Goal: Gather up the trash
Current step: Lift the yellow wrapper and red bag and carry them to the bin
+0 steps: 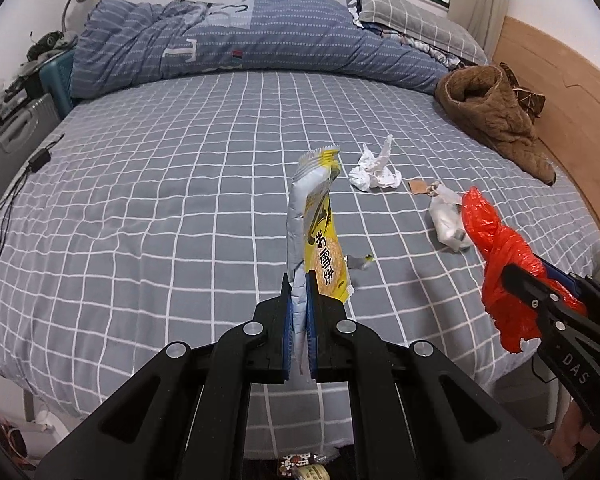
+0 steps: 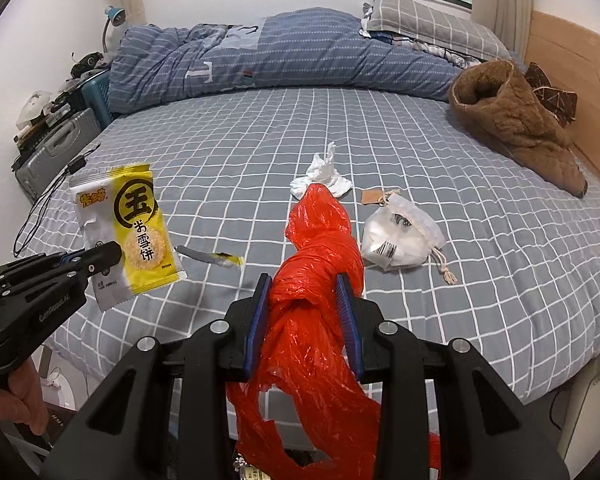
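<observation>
My left gripper (image 1: pixel 299 280) is shut on a yellow and silver snack wrapper (image 1: pixel 320 236), held upright above the bed; the right wrist view shows that wrapper (image 2: pixel 136 232) at the left, pinched by the left gripper (image 2: pixel 110 254). My right gripper (image 2: pixel 305 284) is shut on a twisted red plastic bag (image 2: pixel 320 248), which hangs down below the pads. That bag (image 1: pixel 500 264) shows at the right of the left wrist view, in the right gripper (image 1: pixel 540 276). On the sheet lie a crumpled white tissue (image 2: pixel 324 178), a clear drawstring pouch (image 2: pixel 400 236), a brown tag (image 2: pixel 371 196) and a torn wrapper strip (image 2: pixel 212 258).
The bed (image 2: pixel 500 280) has a grey checked sheet. A blue quilt (image 2: pixel 280 56) and a pillow (image 2: pixel 428 16) lie at the far side, a brown fleece garment (image 2: pixel 516 120) at the right by the wooden headboard (image 2: pixel 580 64). A black cable (image 2: pixel 52 196) trails off the left edge beside a grey suitcase (image 2: pixel 56 148).
</observation>
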Demonstrator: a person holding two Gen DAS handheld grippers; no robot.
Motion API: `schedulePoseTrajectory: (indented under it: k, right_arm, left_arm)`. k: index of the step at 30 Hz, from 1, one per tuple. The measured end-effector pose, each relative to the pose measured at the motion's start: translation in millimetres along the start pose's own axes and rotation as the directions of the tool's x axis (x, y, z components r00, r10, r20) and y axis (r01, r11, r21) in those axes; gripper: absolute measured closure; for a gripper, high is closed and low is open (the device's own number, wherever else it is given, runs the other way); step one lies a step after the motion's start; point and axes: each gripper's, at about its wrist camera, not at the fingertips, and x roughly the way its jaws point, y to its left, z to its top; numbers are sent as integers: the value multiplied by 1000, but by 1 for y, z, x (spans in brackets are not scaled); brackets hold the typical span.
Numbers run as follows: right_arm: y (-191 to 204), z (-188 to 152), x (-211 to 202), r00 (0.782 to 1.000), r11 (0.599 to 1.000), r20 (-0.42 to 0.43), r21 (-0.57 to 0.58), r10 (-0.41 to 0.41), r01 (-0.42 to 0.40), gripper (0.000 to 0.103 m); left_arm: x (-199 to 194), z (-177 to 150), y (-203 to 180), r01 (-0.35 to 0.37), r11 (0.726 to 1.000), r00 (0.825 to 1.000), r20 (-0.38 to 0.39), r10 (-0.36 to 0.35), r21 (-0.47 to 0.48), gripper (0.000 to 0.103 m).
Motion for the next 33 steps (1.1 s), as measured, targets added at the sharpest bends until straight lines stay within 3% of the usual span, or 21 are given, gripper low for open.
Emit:
schedulePoseTrajectory:
  k: [33]
  right_arm:
    - [46, -70, -78, 1000, 999, 3, -33, 25, -25, 71]
  left_arm:
    - [-95, -85, 12, -15, 999, 999, 29, 16, -37, 98]
